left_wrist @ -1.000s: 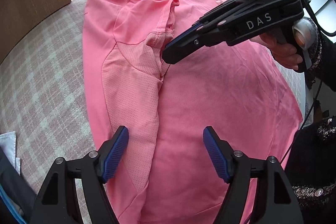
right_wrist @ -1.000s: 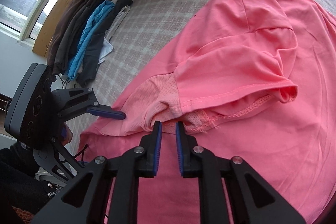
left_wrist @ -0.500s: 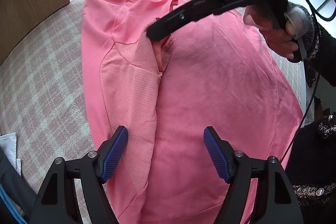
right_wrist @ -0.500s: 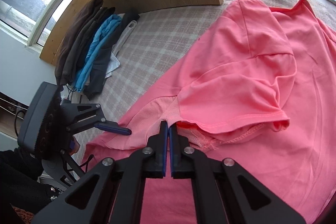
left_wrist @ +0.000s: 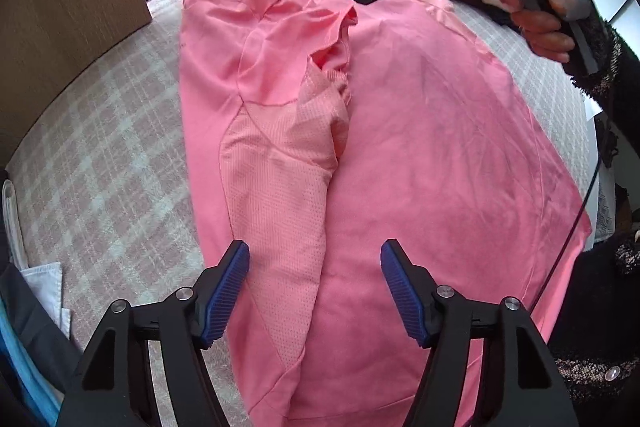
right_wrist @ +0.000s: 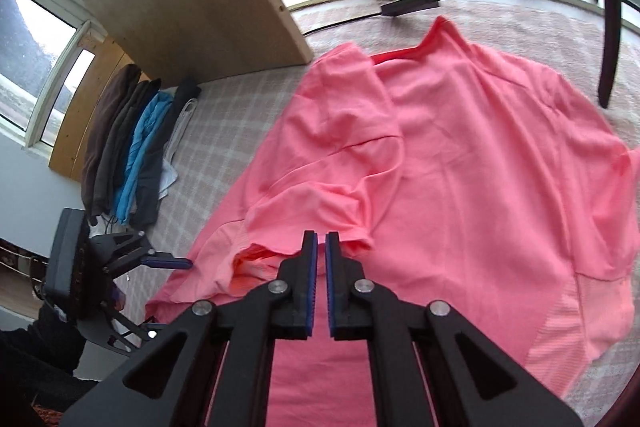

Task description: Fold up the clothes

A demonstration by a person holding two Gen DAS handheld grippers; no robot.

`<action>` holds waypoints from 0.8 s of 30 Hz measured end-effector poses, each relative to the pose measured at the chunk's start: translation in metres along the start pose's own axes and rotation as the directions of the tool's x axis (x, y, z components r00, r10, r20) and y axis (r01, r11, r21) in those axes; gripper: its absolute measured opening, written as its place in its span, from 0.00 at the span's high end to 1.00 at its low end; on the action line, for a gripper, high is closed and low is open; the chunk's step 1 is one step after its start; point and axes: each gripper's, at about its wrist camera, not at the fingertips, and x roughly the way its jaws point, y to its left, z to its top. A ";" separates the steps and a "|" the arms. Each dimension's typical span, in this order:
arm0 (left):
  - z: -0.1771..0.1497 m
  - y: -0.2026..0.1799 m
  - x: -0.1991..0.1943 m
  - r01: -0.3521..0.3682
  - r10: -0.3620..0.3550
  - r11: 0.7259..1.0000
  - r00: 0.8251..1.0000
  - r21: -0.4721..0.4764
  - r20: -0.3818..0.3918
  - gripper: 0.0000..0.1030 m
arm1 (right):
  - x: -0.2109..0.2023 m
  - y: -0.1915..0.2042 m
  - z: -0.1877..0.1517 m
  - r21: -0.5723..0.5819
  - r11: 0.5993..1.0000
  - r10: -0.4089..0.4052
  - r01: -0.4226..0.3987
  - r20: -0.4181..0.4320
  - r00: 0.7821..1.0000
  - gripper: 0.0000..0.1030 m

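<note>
One big bed or table with a checked cover point(left_wrist: 100, 163) fills most of both views, and the pink shirt point(left_wrist: 420, 155) lies spread flat on it, taking up the middle and right of the left wrist view. Its neck points to the window at the top of the frame. Its left side is already turned in over the body, so a lighter mesh panel point(left_wrist: 272, 195) shows in the middle left. The short sleeve point(left_wrist: 304, 39) sits bunched and puffed up in the upper middle, not flat yet. Next in size is a row of dark and blue clothes point(right_wrist: 132, 143) at the left of the right wrist view. The left gripper point(left_wrist: 316, 291) sits at the bottom of its view with its jaws wide apart over the folded edge; they are closing a little, and they do not pinch the cloth. The right gripper point(right_wrist: 321, 267) has its jaws almost shut with nothing seen between them; in the left wrist view it hangs above the shirt at the upper right, held by a hand point(left_wrist: 544, 31). The shirt looks thin, light and floppy, so it will likely sag and wrinkle when lifted. A good place to grab seems to be the sleeve hem or the folded side edge, where the cloth is doubled.
</note>
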 end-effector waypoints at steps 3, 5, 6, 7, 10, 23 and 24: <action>0.013 0.002 0.000 0.021 -0.022 1.000 0.999 0.019 0.036 0.37 | 0.007 -0.007 -0.002 -0.045 0.999 -0.030 0.030 -0.018 0.999 0.92; 0.023 0.003 0.009 0.011 -0.013 0.999 0.999 0.046 0.043 0.37 | 0.015 -0.006 -0.004 -0.071 0.997 -0.021 0.019 -0.028 0.999 0.83; 0.029 0.004 0.012 0.015 -0.017 0.999 0.999 0.047 0.042 0.37 | 0.018 -0.005 -0.003 -0.081 0.997 -0.021 0.019 -0.025 0.999 0.80; 0.036 0.005 0.015 0.020 -0.022 0.999 0.999 0.047 0.041 0.37 | 0.021 -0.003 -0.003 -0.091 0.996 -0.022 0.020 -0.021 1.000 0.80; 0.057 0.007 0.026 0.027 -0.029 0.998 0.999 0.048 0.043 0.38 | 0.026 -0.002 -0.002 -0.097 0.995 0.005 -0.006 -0.011 1.000 0.80; 0.058 0.047 0.013 0.094 -0.082 0.990 0.990 -0.105 0.111 0.94 | 0.004 0.020 0.023 -0.120 0.992 -0.017 0.023 0.050 0.999 0.97; 0.057 0.050 0.010 0.098 -0.084 0.989 0.989 -0.113 0.120 0.94 | 0.000 0.022 0.022 -0.133 0.990 -0.030 0.036 0.047 0.998 0.96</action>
